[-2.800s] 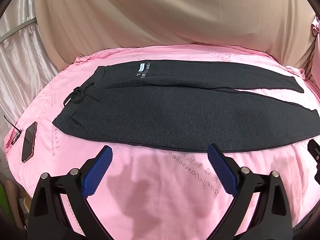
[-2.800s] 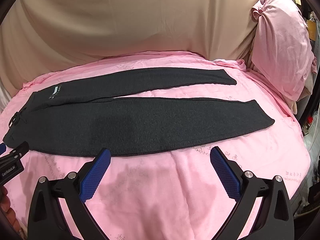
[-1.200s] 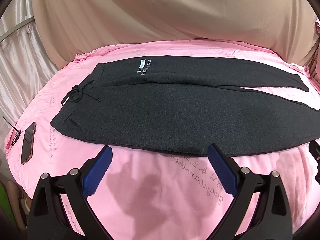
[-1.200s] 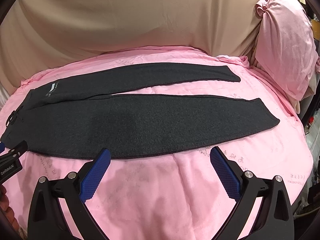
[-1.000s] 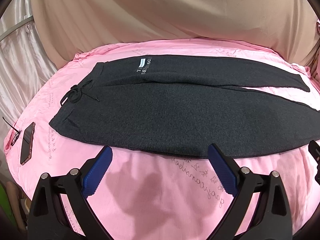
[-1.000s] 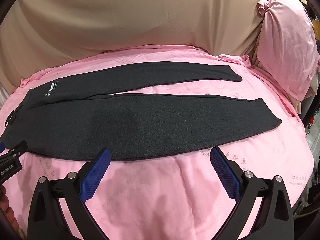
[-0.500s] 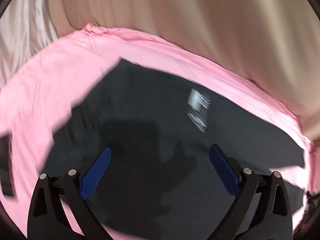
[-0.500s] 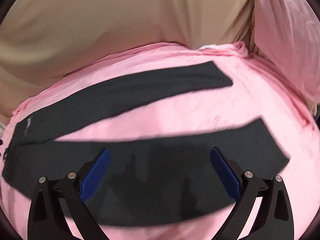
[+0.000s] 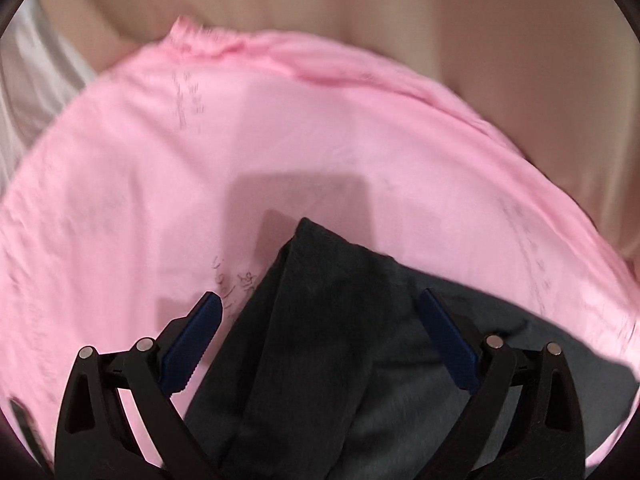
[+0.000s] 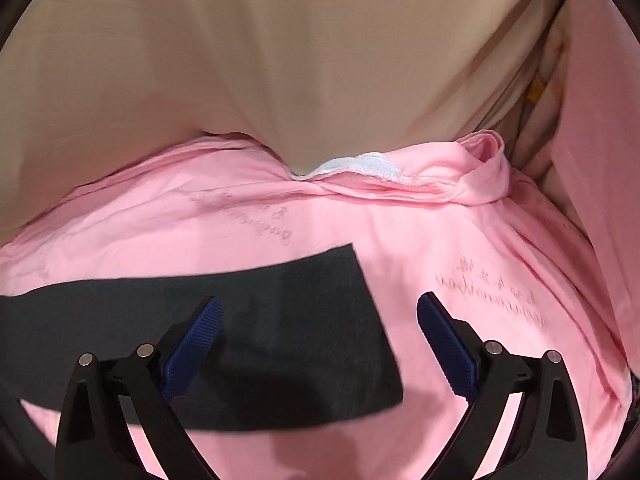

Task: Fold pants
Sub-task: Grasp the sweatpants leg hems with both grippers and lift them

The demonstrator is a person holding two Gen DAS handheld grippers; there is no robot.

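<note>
Both grippers low over the bed, each above a different end of the pants

Left gripper [image 9: 318, 312]: fingers spread wide, blue pads [image 9: 192, 344] apart, nothing between them pinched. A corner of the pants [image 9: 320, 320] lies in the gap, dark grey, with a fold ridge running up toward the corner. Left pad sits over bare pink sheet [image 9: 160, 160], right pad over the cloth. View is blurred; cannot tell whether the pads touch the fabric

Right gripper [image 10: 318, 312]: fingers also spread wide, holding nothing. One leg end of the pants [image 10: 280, 340] lies flat on the sheet [image 10: 480, 240], its cuff edge running slantwise between the two fingers. Left pad [image 10: 192, 348] over the leg, right pad over bare sheet

Beige curtain [image 10: 280, 60] hangs behind the bed. A pink pillow [image 10: 600, 120] stands at the far right. Faint script printed on the sheet
</note>
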